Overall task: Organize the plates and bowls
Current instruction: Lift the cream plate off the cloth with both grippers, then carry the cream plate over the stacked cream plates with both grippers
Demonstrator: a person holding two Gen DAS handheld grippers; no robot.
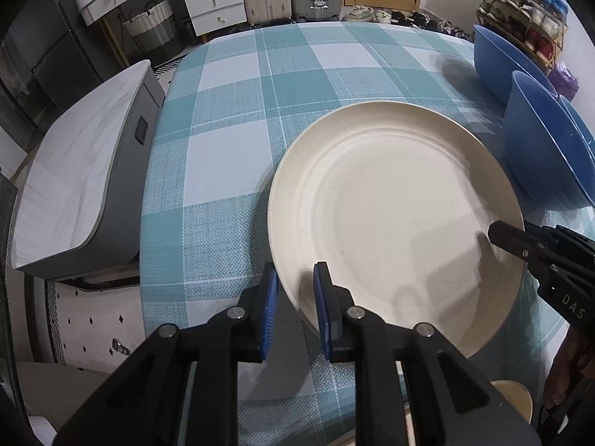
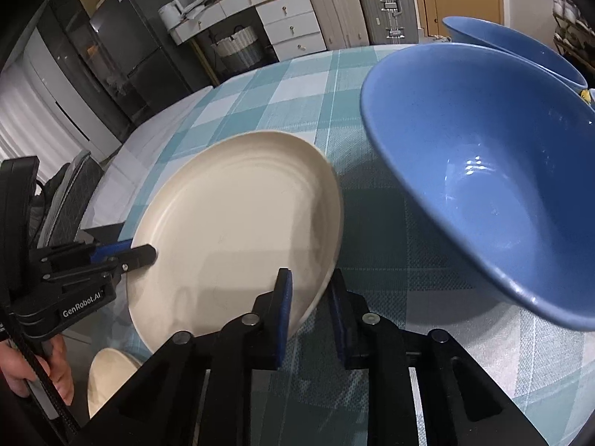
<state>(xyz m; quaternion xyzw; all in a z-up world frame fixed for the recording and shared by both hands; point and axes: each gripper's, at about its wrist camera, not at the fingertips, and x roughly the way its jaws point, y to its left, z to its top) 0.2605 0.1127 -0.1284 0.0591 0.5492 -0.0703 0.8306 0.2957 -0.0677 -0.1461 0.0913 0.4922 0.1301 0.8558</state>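
While the cream plate [image 1: 394, 215] sits tilted above the checked tablecloth [image 1: 223, 119], the left gripper [image 1: 295, 282] pinches its left rim and the right gripper [image 2: 308, 290] pinches its right rim. Just right, a blue bowl [image 2: 483, 171]; second blue bowl [image 2: 520, 48] behind.

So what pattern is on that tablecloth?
The tablecloth is a teal and pale blue-white check, clearest in the left wrist view.
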